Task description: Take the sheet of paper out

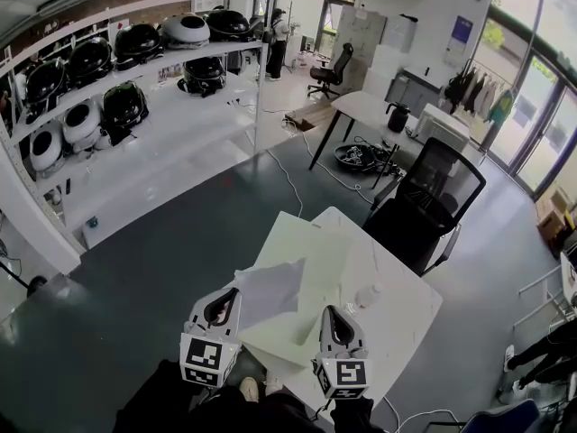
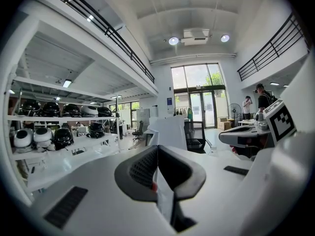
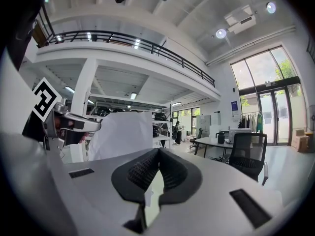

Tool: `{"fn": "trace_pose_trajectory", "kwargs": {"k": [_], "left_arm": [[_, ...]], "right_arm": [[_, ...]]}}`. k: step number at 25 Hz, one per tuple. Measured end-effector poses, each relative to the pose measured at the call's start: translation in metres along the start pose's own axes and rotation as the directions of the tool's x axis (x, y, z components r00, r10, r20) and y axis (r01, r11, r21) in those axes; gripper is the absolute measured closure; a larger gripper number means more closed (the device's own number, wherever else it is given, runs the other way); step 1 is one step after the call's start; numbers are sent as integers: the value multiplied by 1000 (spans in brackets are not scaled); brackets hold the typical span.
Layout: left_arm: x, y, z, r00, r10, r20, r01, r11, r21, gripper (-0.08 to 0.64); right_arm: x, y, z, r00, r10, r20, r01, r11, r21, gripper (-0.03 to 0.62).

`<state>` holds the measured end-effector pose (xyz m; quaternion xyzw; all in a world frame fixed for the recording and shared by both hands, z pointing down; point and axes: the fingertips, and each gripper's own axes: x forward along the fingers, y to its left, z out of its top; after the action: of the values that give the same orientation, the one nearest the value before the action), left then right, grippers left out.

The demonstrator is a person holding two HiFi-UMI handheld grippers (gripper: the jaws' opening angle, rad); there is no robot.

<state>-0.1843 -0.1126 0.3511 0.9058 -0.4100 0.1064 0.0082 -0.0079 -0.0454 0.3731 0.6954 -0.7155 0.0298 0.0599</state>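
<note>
A white sheet of paper (image 1: 269, 292) hangs in the air over the near left corner of the white table (image 1: 401, 327). My left gripper (image 1: 225, 301) is shut on the sheet's near left edge; in the left gripper view the paper (image 2: 170, 132) runs edge-on between the closed jaws of the gripper (image 2: 157, 149). Under the sheet lies a pale cream folder (image 1: 302, 264). My right gripper (image 1: 336, 317) is shut on the folder's near right edge, and a cream strip (image 3: 155, 190) shows between the jaws of the gripper (image 3: 159, 153). The right gripper view shows the raised sheet (image 3: 121, 133) to its left.
A small clear bottle (image 1: 365, 297) stands on the table right of the folder. A black office chair (image 1: 424, 207) sits at the table's far side. White shelves with black and white domed shells (image 1: 117, 106) line the left. Grey floor surrounds the table.
</note>
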Motion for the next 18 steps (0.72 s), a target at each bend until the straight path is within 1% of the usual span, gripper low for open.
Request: {"fn": "trace_pose_trajectory", "kwargs": {"k": [5, 18], "left_arm": [[-3, -5, -4, 1000, 6, -8, -6, 1000, 10, 535], [-7, -3, -10, 1000, -4, -20, 4, 1000, 6, 535]], "right_arm": [[-5, -1, 0, 1000, 1, -2, -1, 1000, 5, 577], [-6, 4, -2, 1000, -6, -5, 6, 1000, -1, 577]]}}
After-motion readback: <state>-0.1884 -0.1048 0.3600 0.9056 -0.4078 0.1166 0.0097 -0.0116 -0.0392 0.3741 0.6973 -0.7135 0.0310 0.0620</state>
